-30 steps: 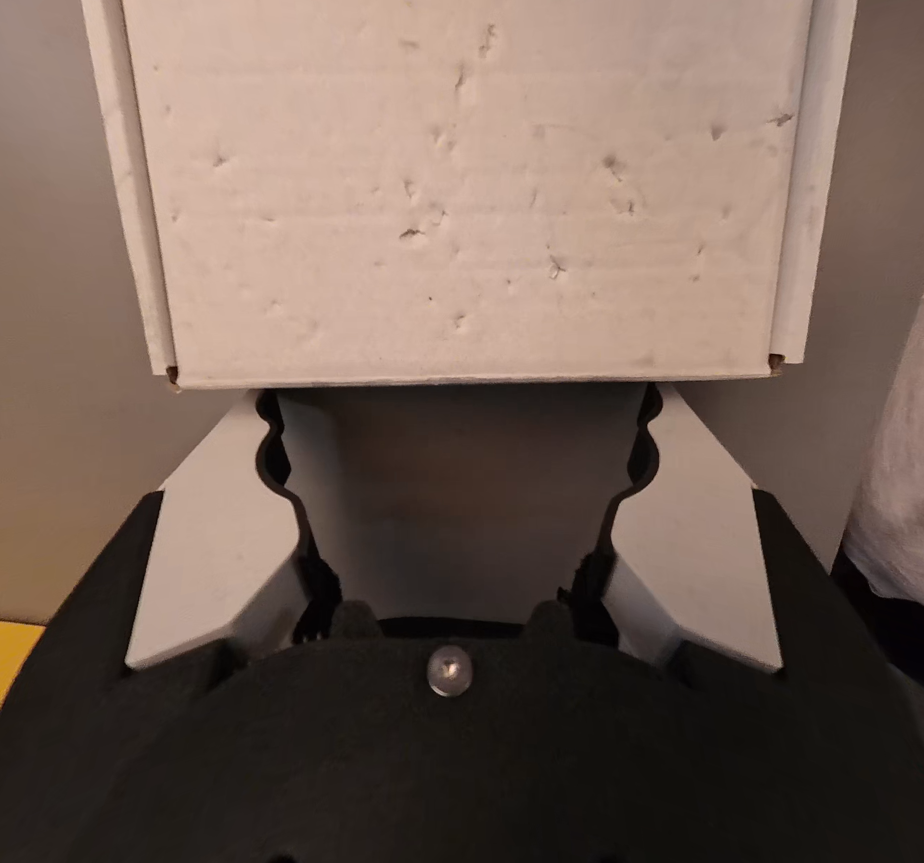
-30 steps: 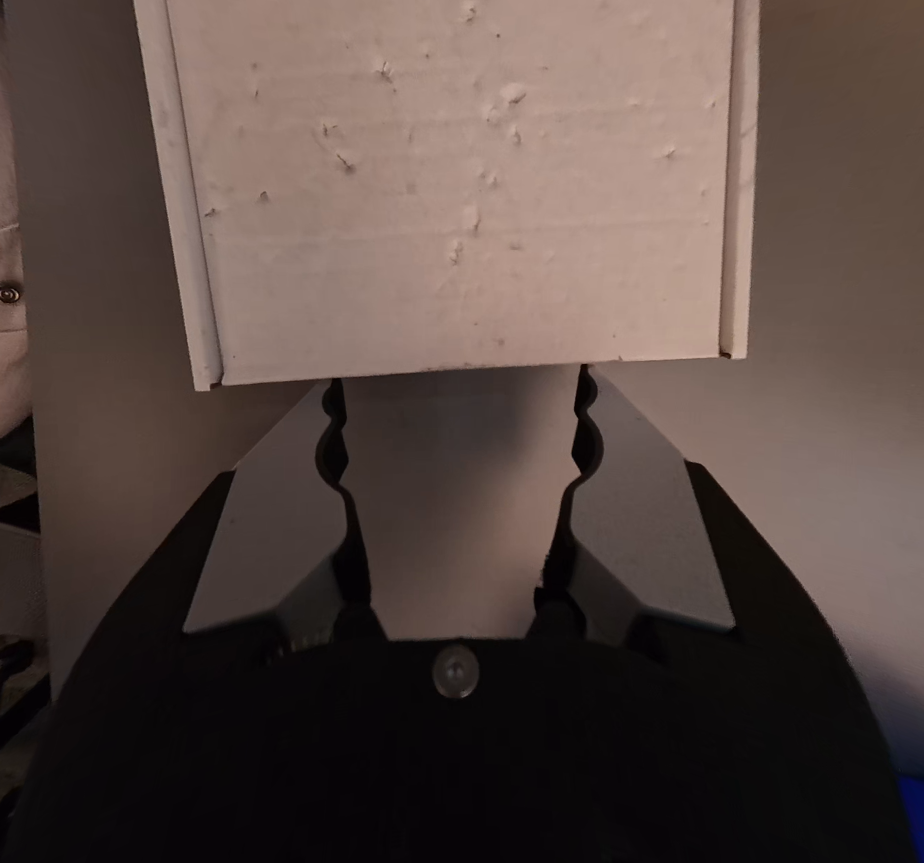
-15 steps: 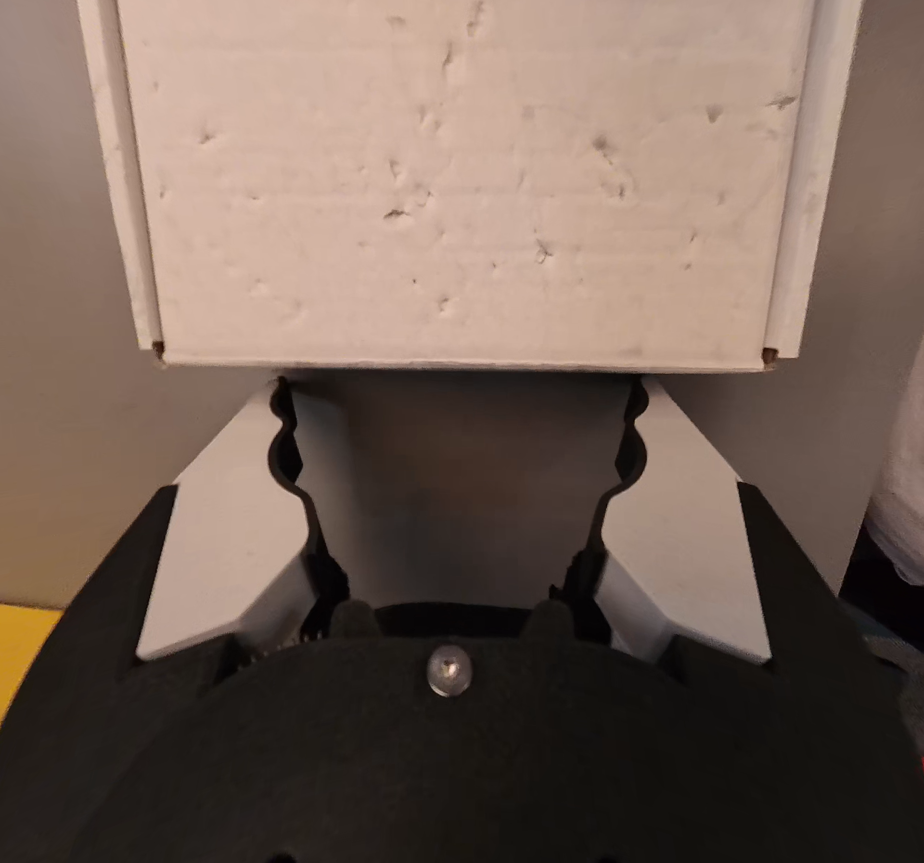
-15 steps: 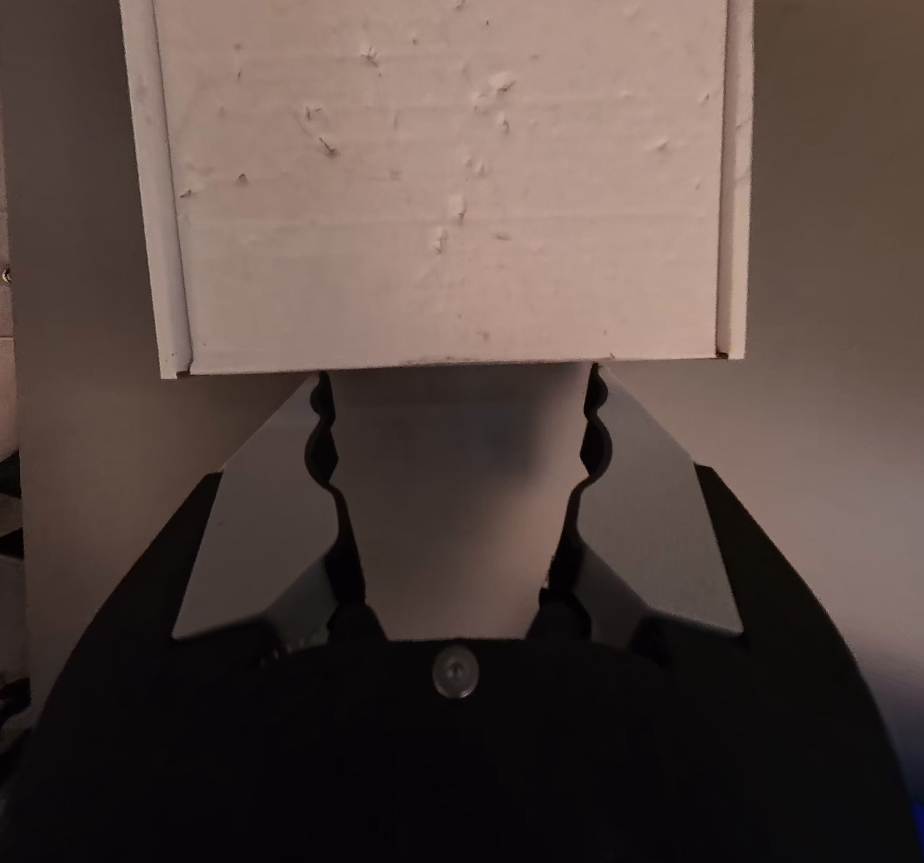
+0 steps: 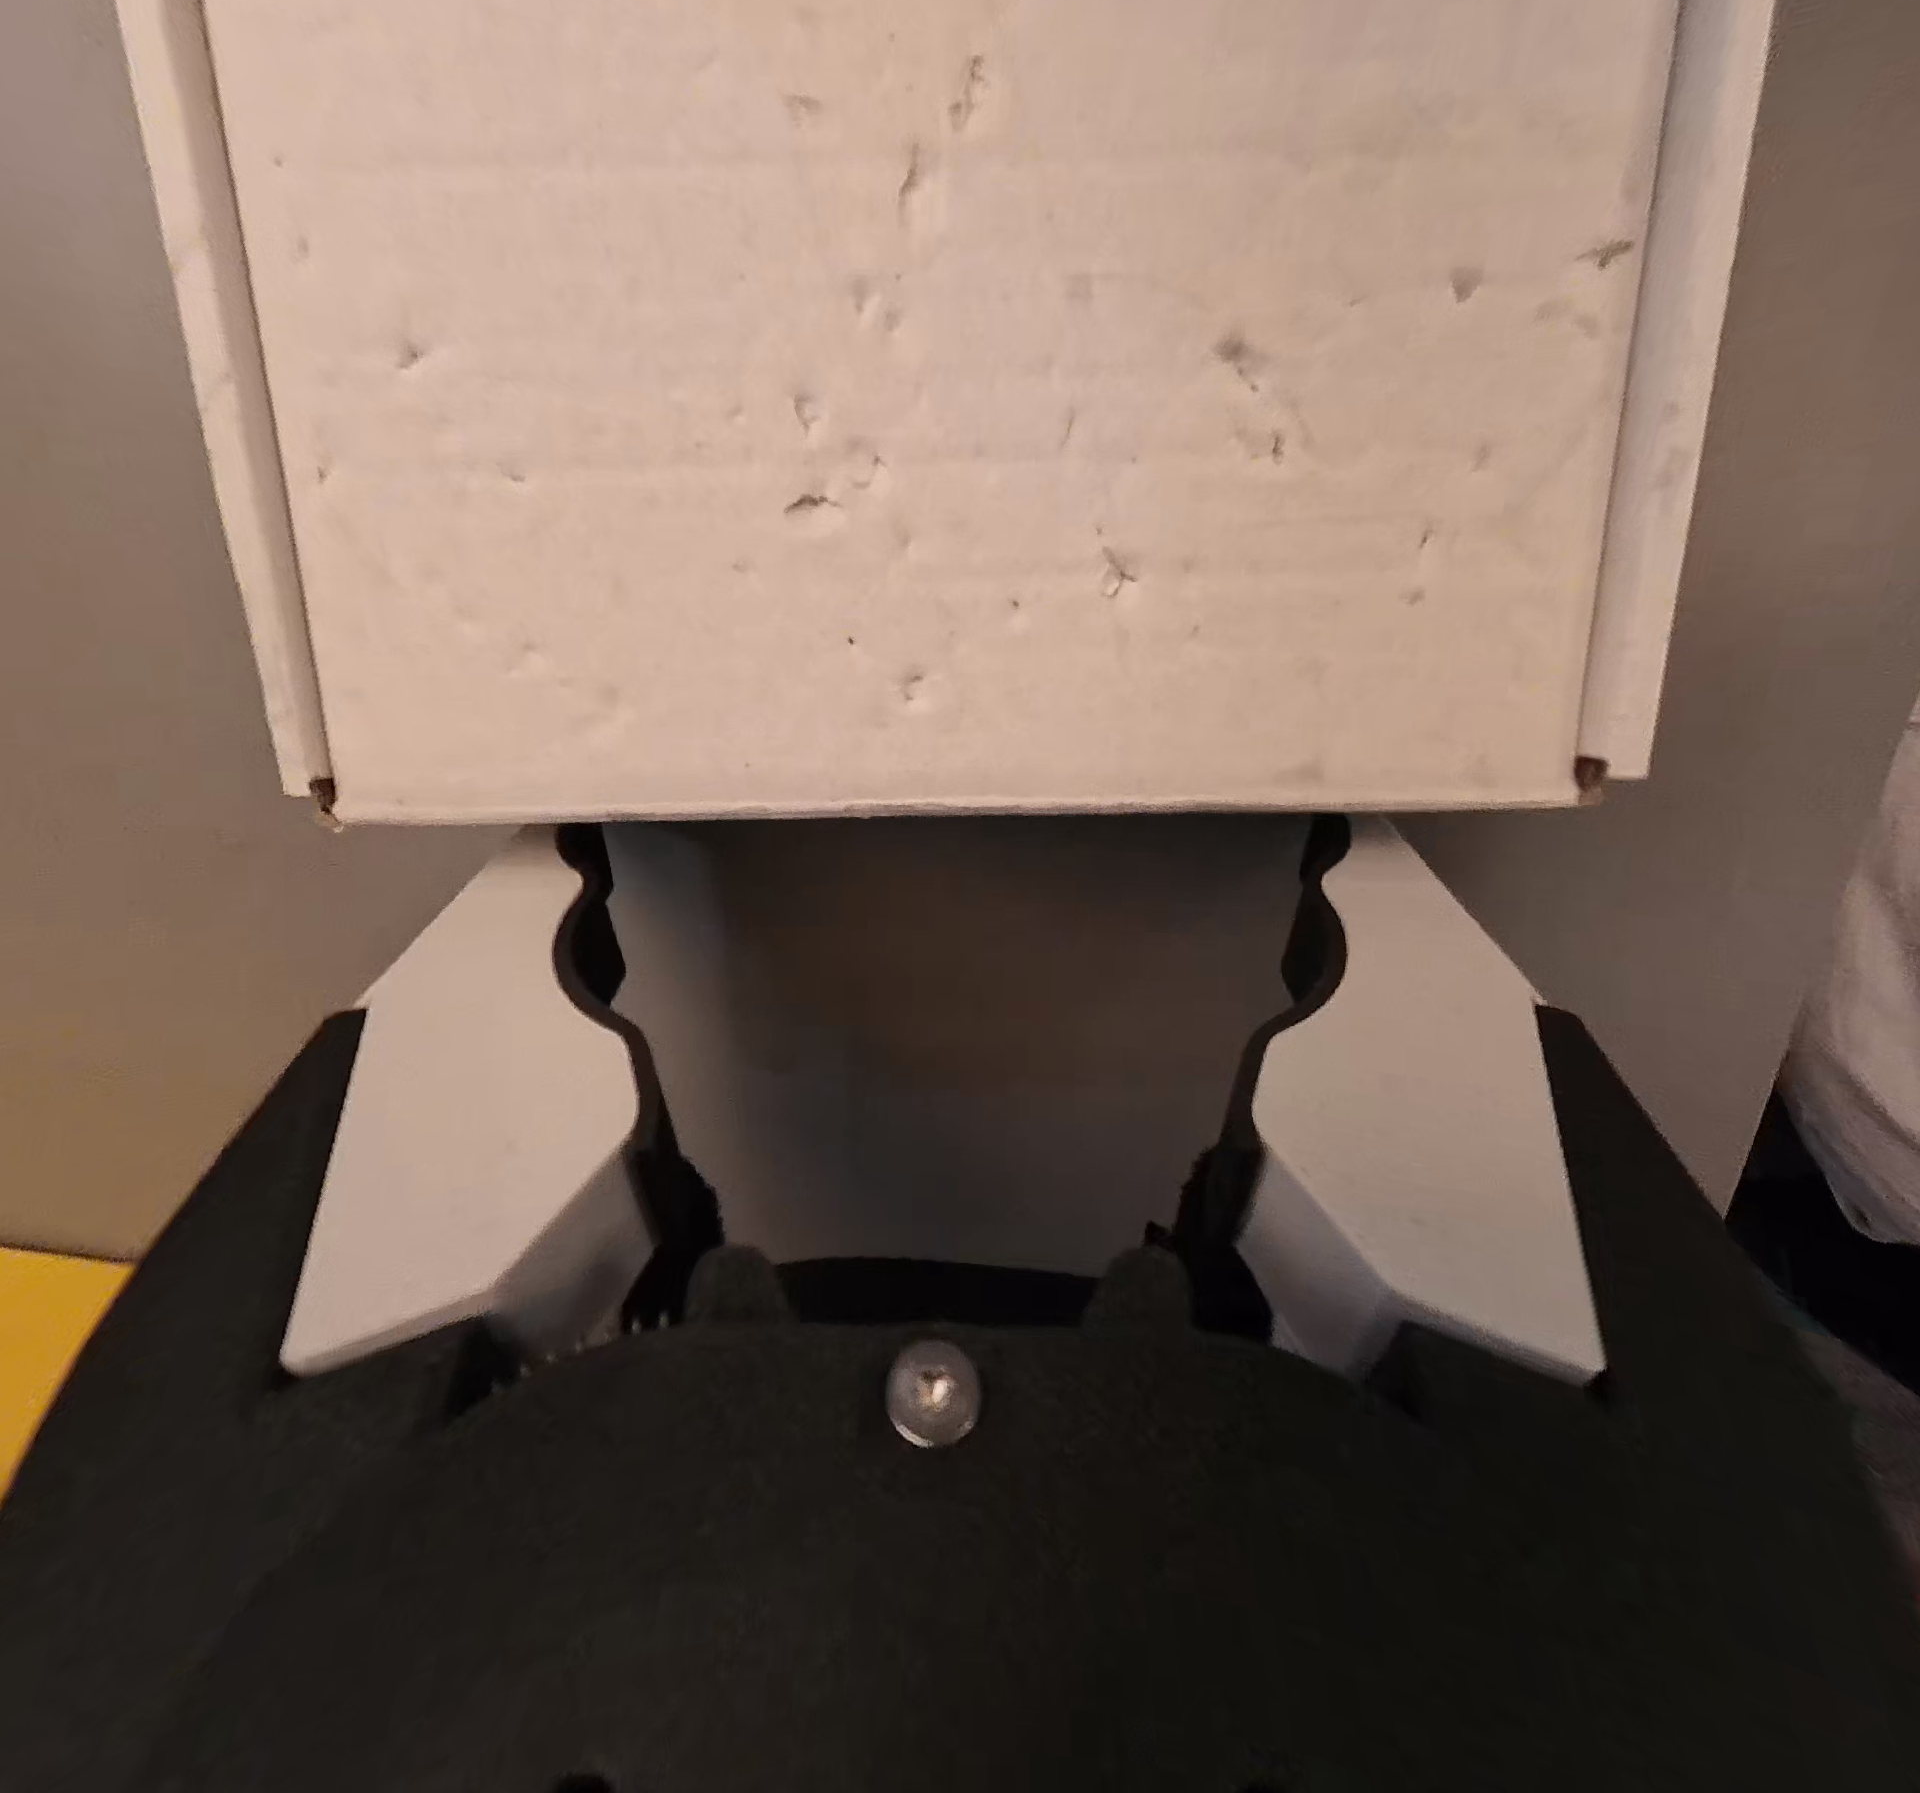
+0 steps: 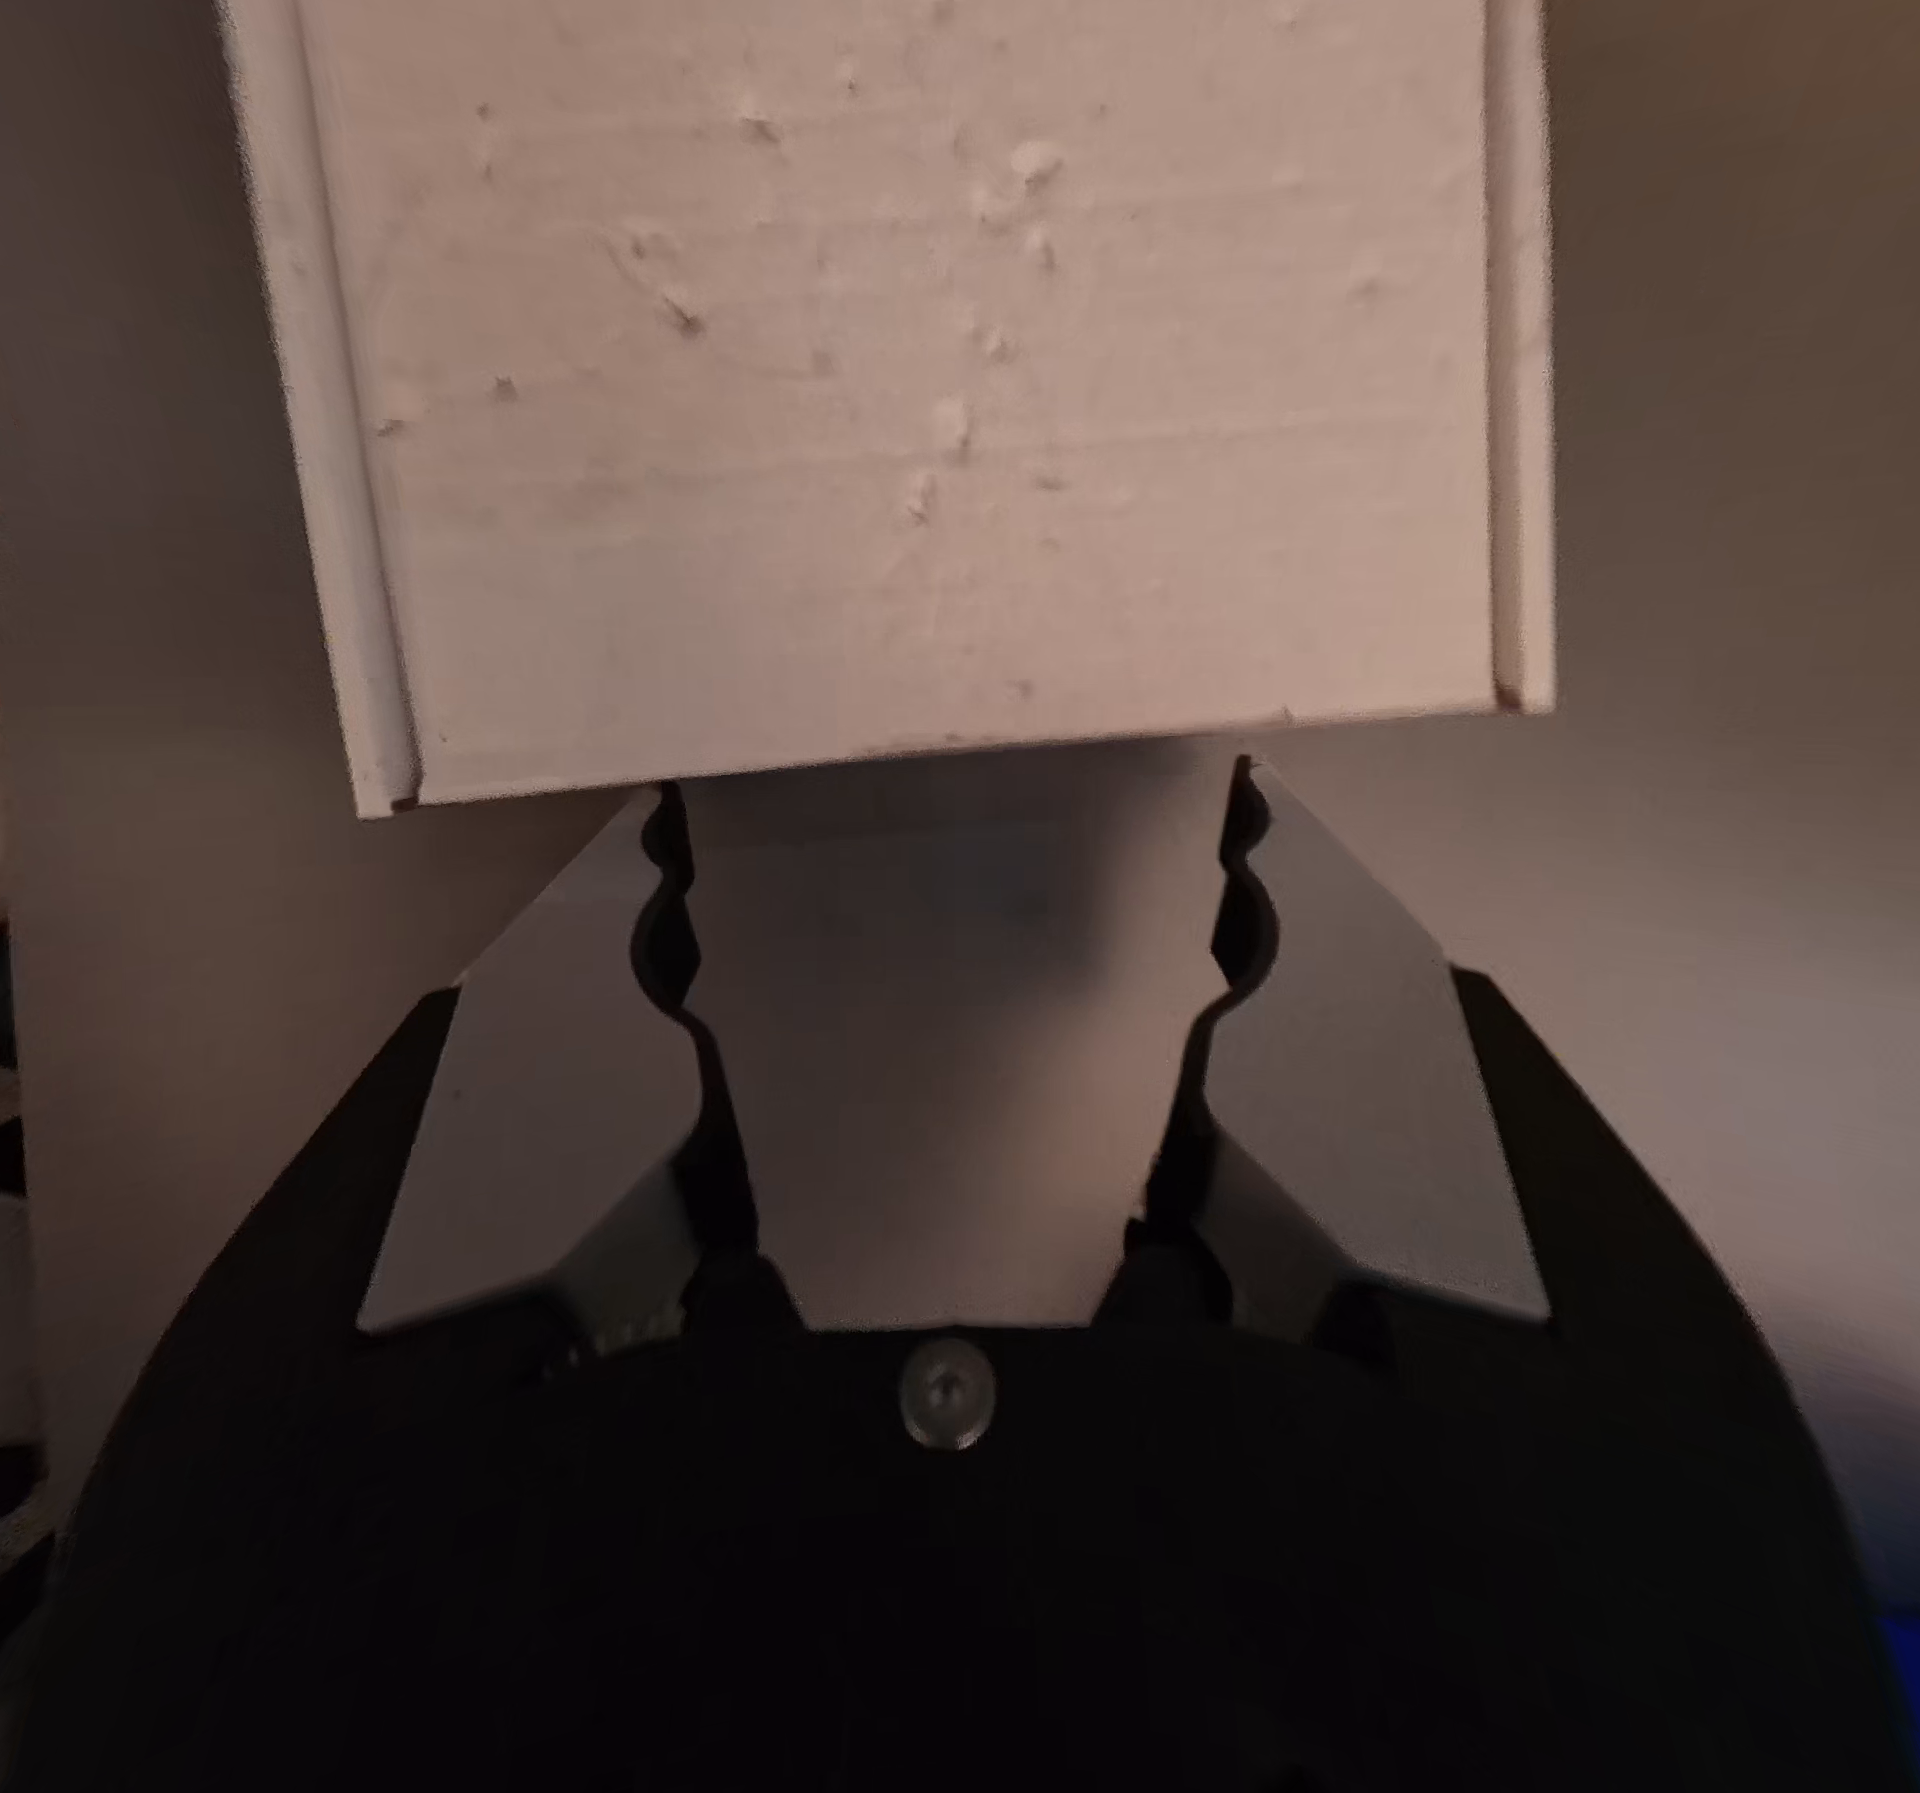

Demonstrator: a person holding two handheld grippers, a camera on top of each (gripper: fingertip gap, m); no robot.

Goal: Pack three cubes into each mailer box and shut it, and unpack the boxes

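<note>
Your left hand-held gripper [image 5: 951, 834] has its two grey fingers [image 5: 468, 1099] spread wide apart, clamping nothing. Their tips reach the near bottom edge of a white corrugated-cardboard mailer box [image 5: 914, 372]; whether they touch it or sit just below it cannot be told. That box is shut, a flat rectangular lid panel facing you, with narrow side flaps folded down along its left and right edges and brown raw cardboard showing at the two near corners. Its surface is scuffed with many small dents, nicks and short tears. It lies on a plain grey desk [image 5: 104, 600], and it fills most of the upper part of the left wrist view, running off the top.

Your right hand-held gripper [image 6: 956, 787] is likewise spread apart and empty, its tips at the near edge of a second white cardboard mailer box [image 6: 883, 341]. This one is also shut, slightly turned in the view, pocked with the same small dents, and dimmer in the low light; the picture is a little blurred.

Neither box shows a brand, label or any writing.

A strip of yellow surface [image 5: 52, 1328] shows at the left wrist view's lower left, and pale fabric [image 5: 1870, 995] at its right edge.
</note>
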